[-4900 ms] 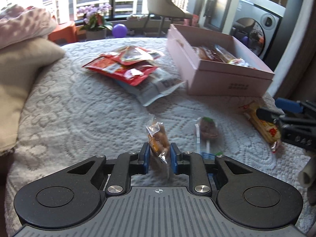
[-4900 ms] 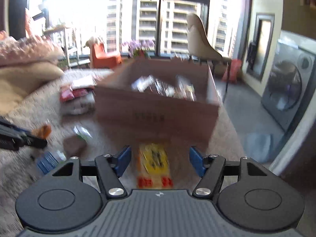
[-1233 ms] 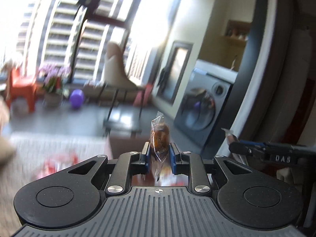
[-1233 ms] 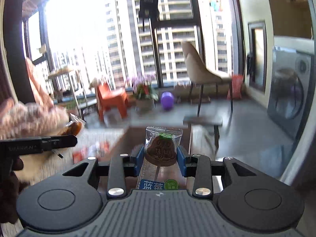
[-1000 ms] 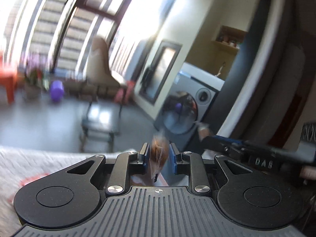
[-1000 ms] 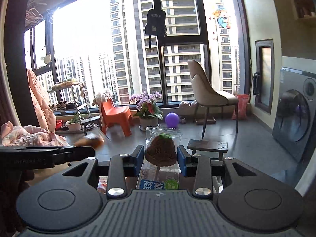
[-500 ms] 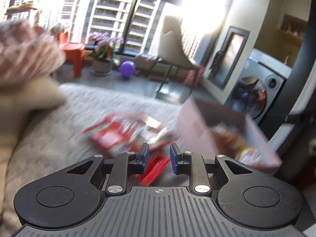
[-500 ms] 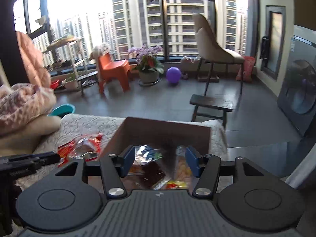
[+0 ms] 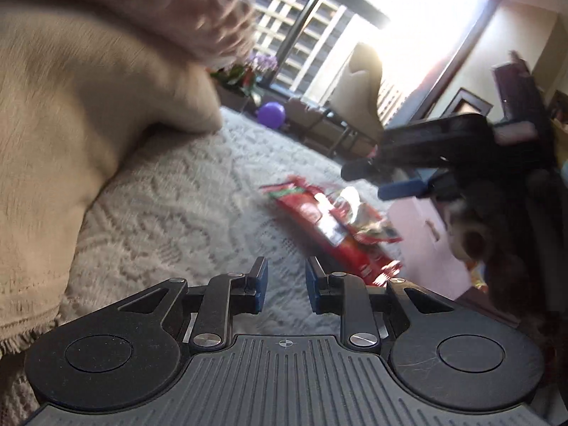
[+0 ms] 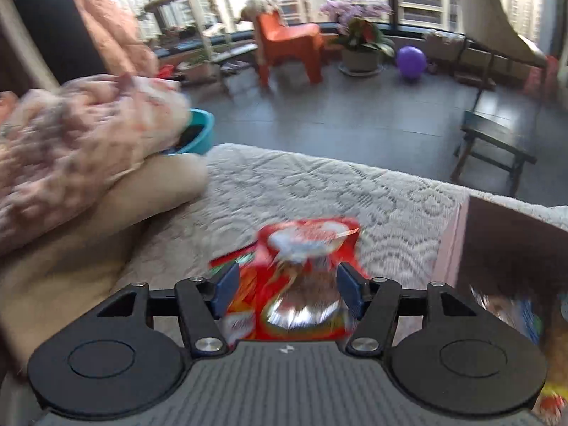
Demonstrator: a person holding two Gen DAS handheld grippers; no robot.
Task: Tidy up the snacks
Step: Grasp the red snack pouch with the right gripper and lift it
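**Both grippers empty again, back over the loose snacks**

A second ago I was carrying a wrapped sweet in the left gripper (image 9: 284, 289) and a chocolate lollipop in the right gripper (image 10: 285, 293); now neither is in my jaws, and both cameras are looking down at the bed instead of out at the window.

Starting at the left, the beige pillow (image 9: 71, 113) is filling that side of the left wrist view, with the pink blanket (image 9: 170, 3) blurring above it. My left jaws are sitting nearly closed, a narrow gap between the blue pads and only the white bedspread (image 9: 170, 213) showing through it. Just ahead and to the right, the red snack packets (image 9: 330, 223) are lying in a loose pile on the bedspread. Further right I am seeing the right gripper crossing the view above them, in front of the pink box (image 9: 415, 234), with the hand (image 9: 472, 238) behind it blurred.

In the right wrist view, the pillow and blanket are again sitting to the left. My right jaws have just been opening and are standing wide; the red packets are showing between the pads, but the pads are not pressing on them. To the right, the box is standing open on the bedspread, with wrapped snacks (image 10: 514, 312) lying inside, too blurred to name.
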